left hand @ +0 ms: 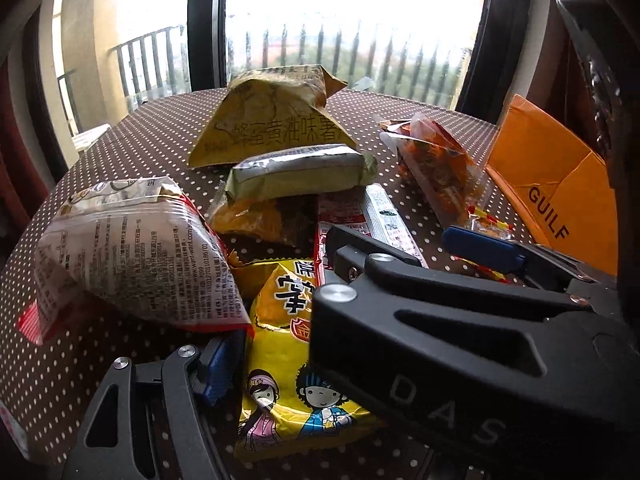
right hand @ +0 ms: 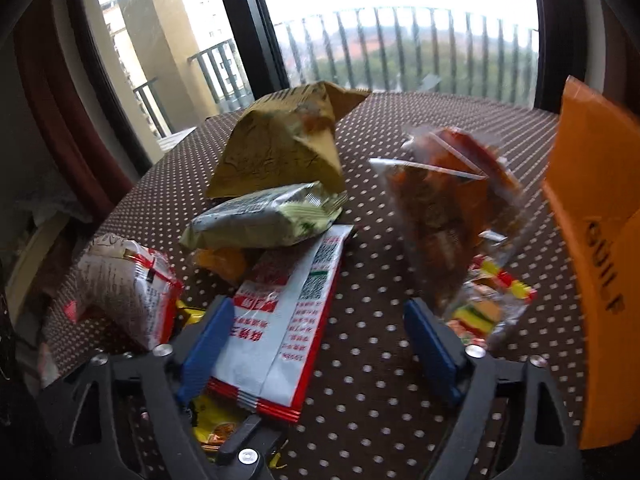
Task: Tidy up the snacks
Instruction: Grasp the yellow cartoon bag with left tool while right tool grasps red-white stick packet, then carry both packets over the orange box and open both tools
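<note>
A pile of snack packs lies on the brown polka-dot table (left hand: 152, 136). My left gripper shows only its left finger (left hand: 218, 368), beside a yellow cartoon pack (left hand: 288, 360); the right gripper's body covers its right side. A white-and-red pack (left hand: 128, 252) lies left. My right gripper (right hand: 320, 344) is open, its blue pads either side of a flat white-and-red pack (right hand: 288, 320), and it also shows in the left wrist view (left hand: 404, 248). A clear pack of red snacks (right hand: 444, 216) stands right, above small burger candies (right hand: 480, 312).
An orange box marked GUILF (right hand: 600, 240) stands at the table's right edge, also in the left wrist view (left hand: 552, 184). A tan pointed chip bag (right hand: 280, 144) and a grey-green pack (right hand: 264, 216) lie behind. A window and balcony railing are beyond.
</note>
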A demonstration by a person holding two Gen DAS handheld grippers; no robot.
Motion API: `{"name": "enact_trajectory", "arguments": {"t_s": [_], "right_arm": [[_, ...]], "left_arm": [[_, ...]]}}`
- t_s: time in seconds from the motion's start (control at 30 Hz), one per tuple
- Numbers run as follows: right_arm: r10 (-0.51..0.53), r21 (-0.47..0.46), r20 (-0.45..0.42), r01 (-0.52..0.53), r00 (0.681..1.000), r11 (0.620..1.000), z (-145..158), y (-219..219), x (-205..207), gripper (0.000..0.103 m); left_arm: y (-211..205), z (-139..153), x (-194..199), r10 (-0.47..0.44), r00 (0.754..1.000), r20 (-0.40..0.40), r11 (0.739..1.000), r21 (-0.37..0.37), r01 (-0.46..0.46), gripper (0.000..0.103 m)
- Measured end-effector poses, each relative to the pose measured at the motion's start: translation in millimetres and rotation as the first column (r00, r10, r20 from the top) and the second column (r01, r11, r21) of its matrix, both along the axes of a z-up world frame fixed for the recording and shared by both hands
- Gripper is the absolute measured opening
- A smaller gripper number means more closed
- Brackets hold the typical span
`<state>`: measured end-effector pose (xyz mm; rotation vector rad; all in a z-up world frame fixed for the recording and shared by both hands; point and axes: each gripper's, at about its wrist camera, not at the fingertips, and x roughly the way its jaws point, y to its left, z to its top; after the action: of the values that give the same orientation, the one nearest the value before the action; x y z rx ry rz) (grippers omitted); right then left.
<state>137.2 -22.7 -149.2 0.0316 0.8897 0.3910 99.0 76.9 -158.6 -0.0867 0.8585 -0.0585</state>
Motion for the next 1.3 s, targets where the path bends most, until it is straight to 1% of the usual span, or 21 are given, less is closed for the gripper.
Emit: {"name": "enact_trajectory", "arguments": {"t_s": [0.07,0.13,0.17,0.2,0.23,0.33,0.47,0.5,0.53,0.57,0.67,0.8,0.97,1.13,1.3], "right_arm": [[0.016,0.008,-0.007,-0.016,1.0,1.0,-1,2,2,0.076],[0.041,0.023,-0.023,-0.041,0.999,0.999,-3,5,0,0.052],[0.044,0.019,-0.024,-0.043,0.999,0.999,-3,6,0,0.046],[0.047,0.015,-0.024,-0.046,0.999,0.999,-4,7,0,0.043],[0.045,0.016,-0.025,-0.045,0.999,0.999,-4,7,-1,0.037],[0.039,0.016,-0.024,-0.038,0.999,0.999,-3,5,-4,0.031],[0.027,-0.009,-0.006,-0.027,1.0,1.0,2,-2,-12,0.028],[0.024,-0.012,0.0,-0.024,1.0,1.0,4,-4,-17,0.025],[0.02,-0.017,0.011,-0.02,1.0,1.0,6,-7,-21,0.019],[0.016,-0.024,0.022,-0.016,1.0,1.0,8,-10,-25,0.015],[0.019,-0.033,0.036,-0.018,0.999,0.999,12,-18,-32,0.015],[0.005,-0.021,0.04,-0.004,0.999,1.0,15,-30,-40,0.014],[-0.006,-0.016,0.075,0.007,0.997,1.0,25,-41,-48,0.014],[-0.011,-0.02,0.12,0.013,0.993,1.0,42,-48,-56,0.013],[-0.028,-0.006,0.142,0.029,0.99,1.0,61,-53,-61,0.013]], "left_arm": [[0,0,2,-0.002,1.0,0.0,1.0,0.003,0.002,0.075],[-2,0,2,-0.007,1.0,0.004,1.0,0.007,0.007,0.075],[-3,0,3,-0.006,1.0,0.003,1.0,0.01,0.006,0.075],[-3,0,4,-0.004,1.0,0.002,1.0,0.011,0.004,0.075],[-3,0,4,-0.002,1.0,0.001,1.0,0.011,0.002,0.075],[-5,0,4,0.0,1.0,0.002,1.0,0.011,0.0,0.075],[-8,0,-1,0.011,1.0,0.0,1.0,0.0,-0.011,0.074],[-9,0,-2,0.015,1.0,-0.001,1.0,0.0,-0.015,0.074],[-10,1,-3,0.021,1.0,-0.002,1.0,0.007,-0.021,0.074],[-12,2,-4,0.022,1.0,0.0,1.0,0.008,-0.022,0.074],[-16,4,-9,0.023,1.0,0.001,1.0,0.002,-0.023,0.074],[-24,9,-15,0.019,1.0,0.014,1.0,0.015,-0.019,0.074],[-31,22,-23,0.011,0.999,0.048,1.0,0.023,-0.013,0.074],[-34,36,-30,0.006,0.997,0.079,1.0,0.017,-0.007,0.074],[-37,57,-37,-0.001,0.992,0.128,1.0,0.025,-0.003,0.074]]}}
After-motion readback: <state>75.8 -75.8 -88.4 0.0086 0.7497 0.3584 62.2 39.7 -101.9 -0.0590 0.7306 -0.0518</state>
